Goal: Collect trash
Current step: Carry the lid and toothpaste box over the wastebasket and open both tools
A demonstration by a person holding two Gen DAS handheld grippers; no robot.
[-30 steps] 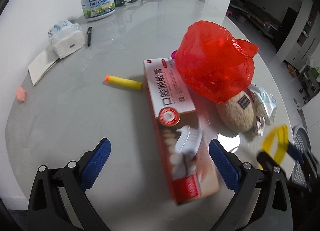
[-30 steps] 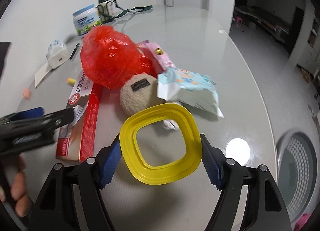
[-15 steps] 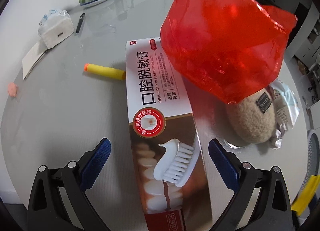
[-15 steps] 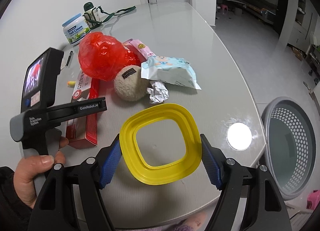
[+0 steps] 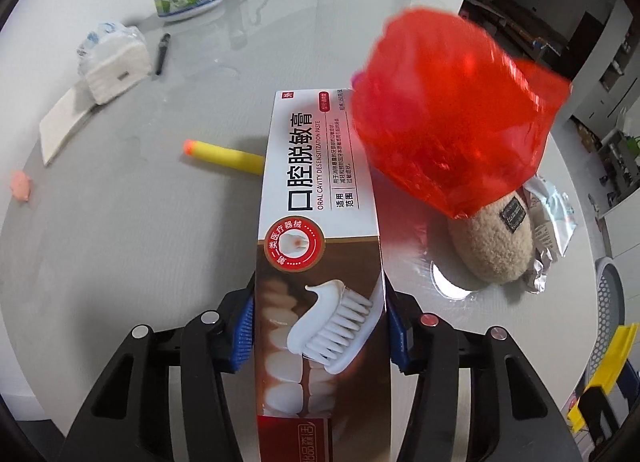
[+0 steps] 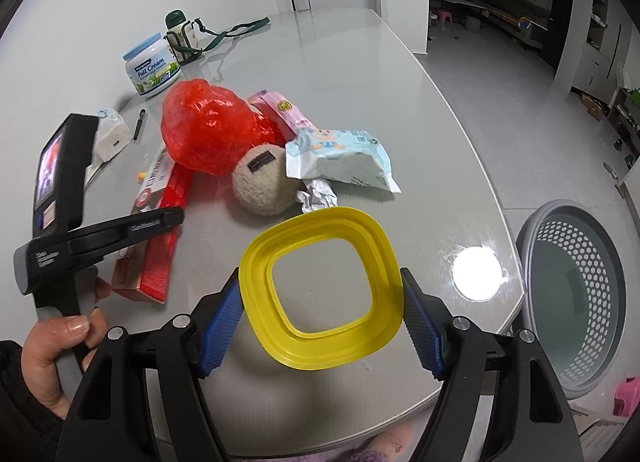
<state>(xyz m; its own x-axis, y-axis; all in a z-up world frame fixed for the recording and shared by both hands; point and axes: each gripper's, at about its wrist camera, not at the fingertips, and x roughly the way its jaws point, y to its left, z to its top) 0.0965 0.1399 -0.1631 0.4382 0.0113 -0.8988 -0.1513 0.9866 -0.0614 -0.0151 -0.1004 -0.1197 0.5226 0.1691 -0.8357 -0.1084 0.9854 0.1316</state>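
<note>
My left gripper (image 5: 320,326) is shut on the near end of a long toothpaste box (image 5: 320,222), blue pads pressed on both its sides; the box also shows in the right wrist view (image 6: 160,230). A red plastic bag (image 5: 452,118) rests against the box's far end. My right gripper (image 6: 320,322) is shut on a yellow square ring lid (image 6: 320,286), held above the table's near edge. A grey perforated basket (image 6: 580,298) stands on the floor to the right of the table.
A beige plush ball (image 6: 262,186), crumpled foil (image 6: 316,198), a wet-wipes pack (image 6: 344,160) and a pink packet (image 6: 280,110) lie mid-table. A yellow foam dart (image 5: 224,152), tissue pack (image 5: 114,62), pen (image 5: 160,54), milk powder tub (image 6: 152,70) and bottle (image 6: 180,34) lie further left and back.
My left gripper has moved forward around the toothpaste box and closed on it. My right gripper has pulled back toward the table edge with the yellow lid, bringing the basket into view.
</note>
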